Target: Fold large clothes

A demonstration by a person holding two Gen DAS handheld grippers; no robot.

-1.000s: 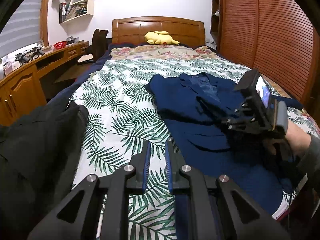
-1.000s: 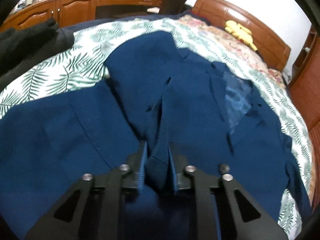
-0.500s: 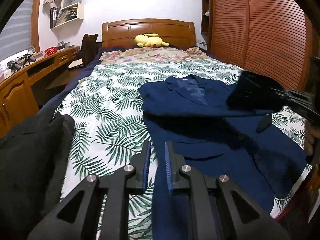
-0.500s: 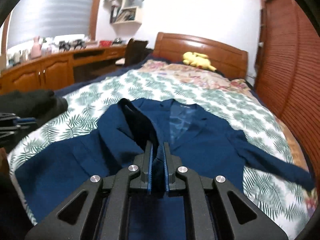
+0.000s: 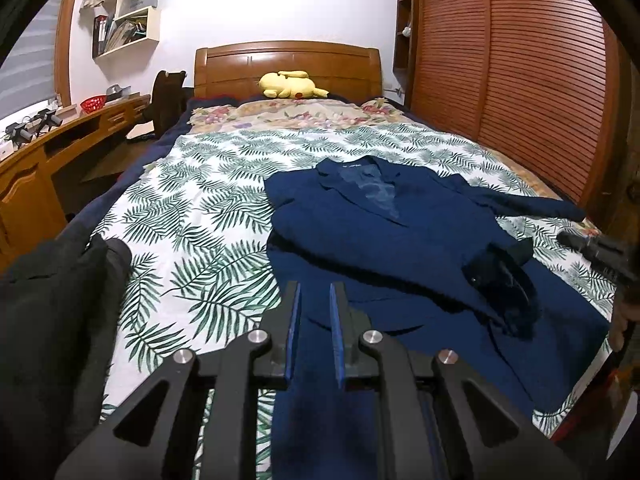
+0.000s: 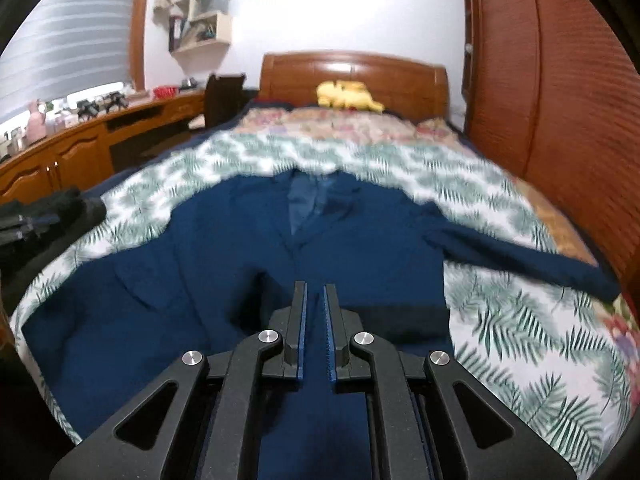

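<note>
A navy jacket (image 5: 380,240) lies face up on the leaf-print bed cover (image 5: 200,220), collar toward the headboard. One sleeve is folded across its front, its dark cuff (image 5: 500,280) resting on the body. The other sleeve (image 6: 520,256) stretches out to the right. My right gripper (image 6: 315,292) hovers above the lower part of the jacket (image 6: 240,260), jaws shut to a sliver with no cloth pinched. It also shows at the right edge of the left wrist view (image 5: 576,242), apart from the cuff. My left gripper (image 5: 314,296) is over the jacket's lower left edge, with a narrow, empty gap between its jaws.
A heap of black clothes (image 5: 52,320) lies on the bed's left side. A yellow plush toy (image 5: 290,85) sits against the wooden headboard (image 5: 288,56). A wooden desk (image 5: 24,176) and a chair (image 5: 166,96) line the left; slatted wardrobe doors (image 5: 520,80) close off the right.
My right gripper, earlier shut on the jacket sleeve, carried it across the jacket and has drawn back without it. The sleeve now lies folded over the front. The left gripper shifted only slightly.
</note>
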